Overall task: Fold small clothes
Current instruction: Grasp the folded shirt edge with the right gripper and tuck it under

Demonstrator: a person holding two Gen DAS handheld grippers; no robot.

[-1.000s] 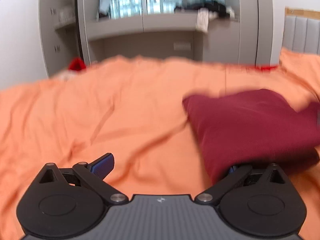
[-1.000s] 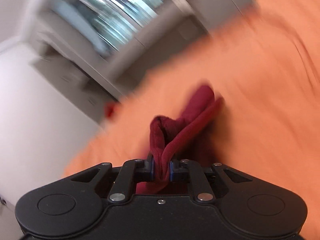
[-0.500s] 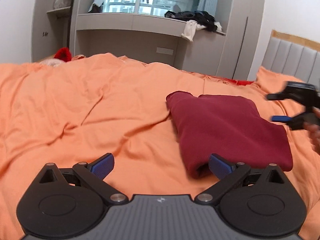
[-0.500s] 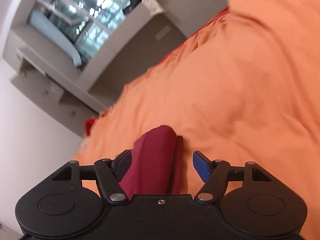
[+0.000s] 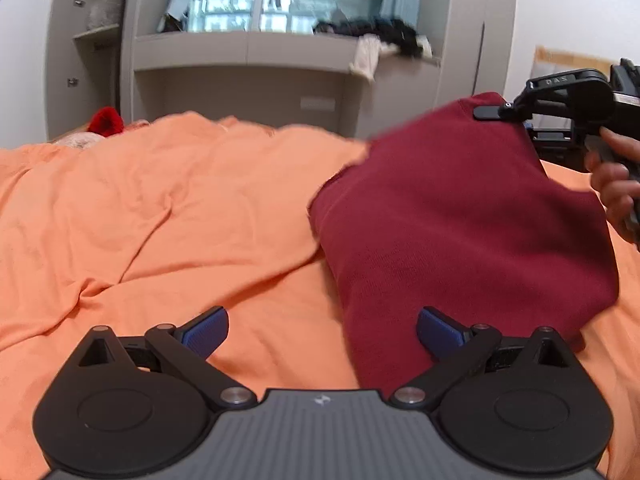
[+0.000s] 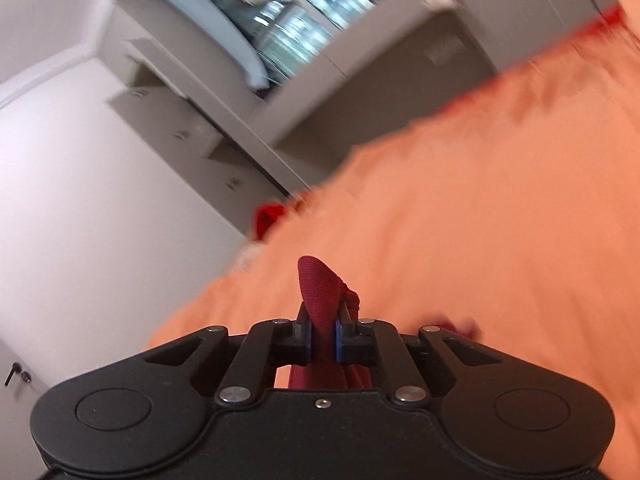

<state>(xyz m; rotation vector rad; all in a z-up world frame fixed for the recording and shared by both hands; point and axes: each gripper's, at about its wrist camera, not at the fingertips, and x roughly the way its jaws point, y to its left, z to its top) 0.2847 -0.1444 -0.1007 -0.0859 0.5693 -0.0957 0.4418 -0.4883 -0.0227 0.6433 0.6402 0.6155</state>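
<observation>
A: On the left, what does your left wrist view show?

B: Your left gripper (image 5: 322, 330) sits low over the orange bedspread (image 5: 160, 216), its blue-padded fingers (image 5: 206, 330) spread wide with nothing between them. The right-hand finger lies just beside the near edge of the folded dark red garment (image 5: 460, 216). Beyond the bed stands a grey cabinet (image 5: 248, 76) with a window above it, and a small red object (image 5: 106, 120) lies at the far left edge of the bed.

A: And where is the garment?

B: It lies right of centre on the bedspread. Its near part rests on the bed; its far corner is raised, pinched by your right gripper (image 5: 516, 120), which enters from the right with your hand (image 5: 612, 184) around its handle.

A: What does the right wrist view add?

B: Your right gripper (image 6: 323, 338) is narrow, its jaws clamped on a fold of the dark red garment (image 6: 318, 288), which stands up between them. The orange bedspread (image 6: 480, 220) fills the right of that view; the grey cabinet (image 6: 192, 136) appears tilted and blurred at upper left.
</observation>
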